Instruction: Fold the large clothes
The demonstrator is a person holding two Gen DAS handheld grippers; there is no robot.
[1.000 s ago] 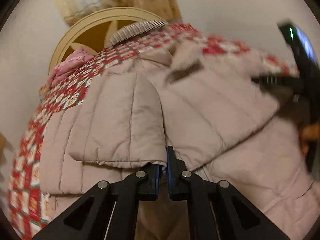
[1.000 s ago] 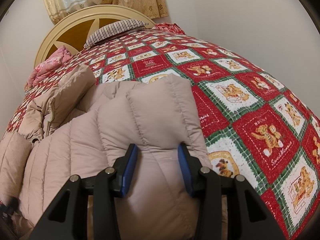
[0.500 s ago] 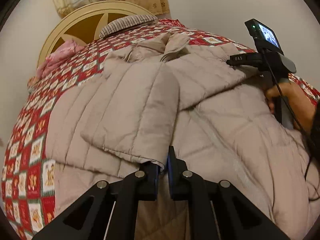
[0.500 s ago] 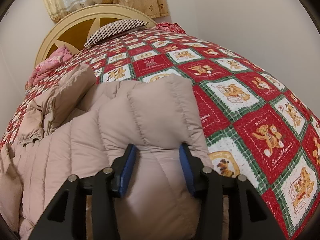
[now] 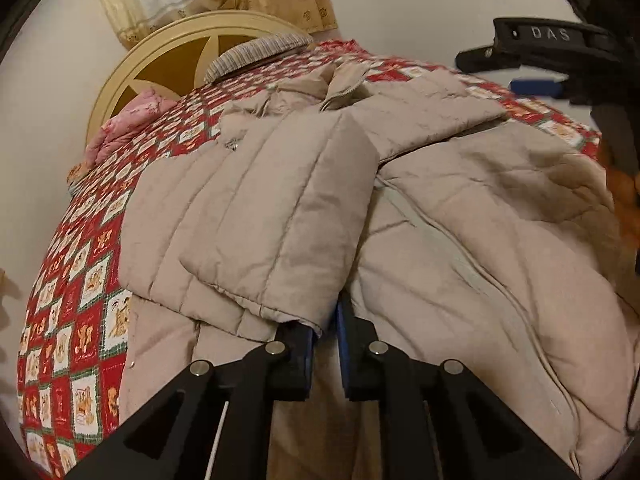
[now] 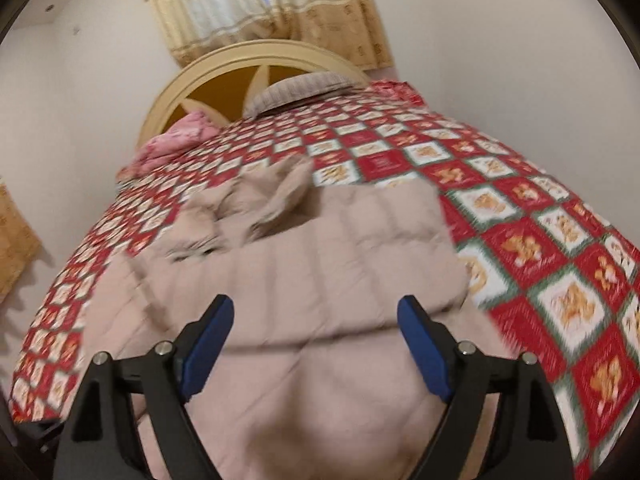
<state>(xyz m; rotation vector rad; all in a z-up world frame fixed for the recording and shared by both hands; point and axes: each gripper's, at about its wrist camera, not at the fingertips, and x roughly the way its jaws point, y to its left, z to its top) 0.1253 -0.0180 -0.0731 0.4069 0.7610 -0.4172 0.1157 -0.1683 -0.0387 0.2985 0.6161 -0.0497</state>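
Beige quilted coat (image 5: 460, 220) spread across a bed covered by a red, green and white checked quilt (image 5: 80, 320), collar end toward the round cream headboard (image 5: 168, 52). Left sleeve (image 5: 276, 216) folded in over the front panel, cuff lying at the near edge. Left gripper (image 5: 326, 334) nearly closed, pinching the corner of that cuff between blue pads; a slim gap visible, cloth in it. Other sleeve (image 5: 424, 116) folded across the chest from the far side, its end resting close to the first.

Right gripper (image 6: 316, 344) spread wide, jaws having just been opening, nothing pressed between the pads; hovering above the coat's right shoulder fold, apparently clear of the fabric, though motion blur makes contact hard to judge. Same gripper's black body with a blue pad seen at the upper right of the left view.

Striped pillow (image 6: 304, 88) against the headboard, pink bundle (image 6: 176, 144) beside it, yellow curtain (image 6: 264, 4) above.
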